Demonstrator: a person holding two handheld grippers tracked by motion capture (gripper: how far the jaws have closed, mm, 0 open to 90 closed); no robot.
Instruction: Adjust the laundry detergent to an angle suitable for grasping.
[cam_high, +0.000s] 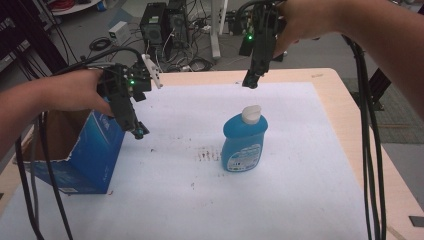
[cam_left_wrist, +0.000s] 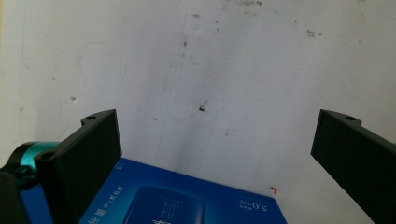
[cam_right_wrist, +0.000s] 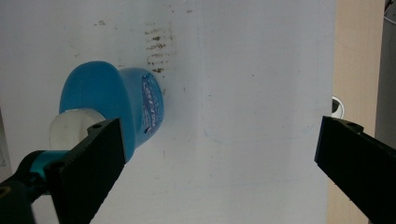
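Blue bottle (cam_high: 244, 144) with a white flip cap (cam_high: 250, 114) stands upright on the white sheet (cam_high: 300, 190), a little right of the sheet's middle, well clear of every table edge. Smooth moulded plastic with a glossy label: likely slick under hard pads, walls probably give a bit if squeezed; weight depends on fill, which I cannot tell. Body widens toward the base and narrows under the cap, so the shoulder or neck just below the cap looks the surest place to clamp; the cap alone may pop or slip. Right gripper (cam_high: 250, 80) hangs above and behind the cap, jaws spread wide, nothing between them; in the right gripper view the bottle (cam_right_wrist: 112, 100) sits off beside one jaw, not centred. Left gripper (cam_high: 138, 131) hovers over the near-left part of the sheet, jaws likewise wide apart and empty, just beside an open blue carton (cam_high: 87, 160) standing at the table's left edge.
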